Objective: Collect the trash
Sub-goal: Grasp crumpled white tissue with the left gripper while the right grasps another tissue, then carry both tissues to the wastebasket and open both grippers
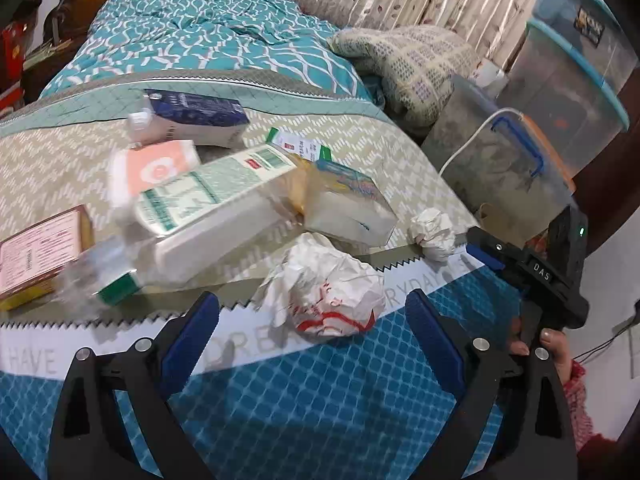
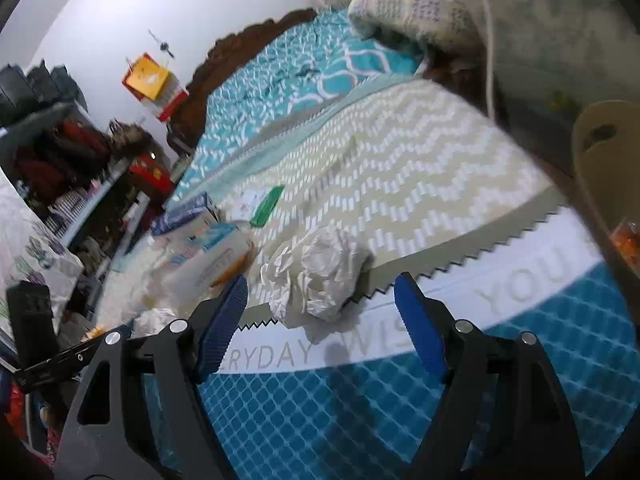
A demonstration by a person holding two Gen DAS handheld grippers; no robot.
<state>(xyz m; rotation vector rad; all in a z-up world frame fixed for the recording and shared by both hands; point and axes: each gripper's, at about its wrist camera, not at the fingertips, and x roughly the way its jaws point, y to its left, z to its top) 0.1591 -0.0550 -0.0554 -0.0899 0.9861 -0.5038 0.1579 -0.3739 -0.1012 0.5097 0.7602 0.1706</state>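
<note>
A crumpled white wrapper with red print (image 1: 320, 276) lies on the bedspread's white band. My left gripper (image 1: 313, 296) is open, its blue pads either side of the wrapper's near end and not touching it. A smaller crumpled white paper ball (image 2: 320, 264) lies to the right (image 1: 434, 232). My right gripper (image 2: 322, 280) is open around its near edge, pads apart from it. In the left wrist view the right gripper's black body (image 1: 536, 272) and the hand holding it show at right. Behind lie a green-and-white carton (image 1: 212, 200), a blue carton (image 1: 196, 114) and several other packs.
Stacked clear storage bins (image 1: 560, 92) and a white cable (image 1: 468, 140) stand past the bed's right side. A knitted blanket (image 1: 408, 64) and teal duvet (image 1: 208, 40) lie at the head end. A tan container with a handle hole (image 2: 600, 152) sits at the right edge.
</note>
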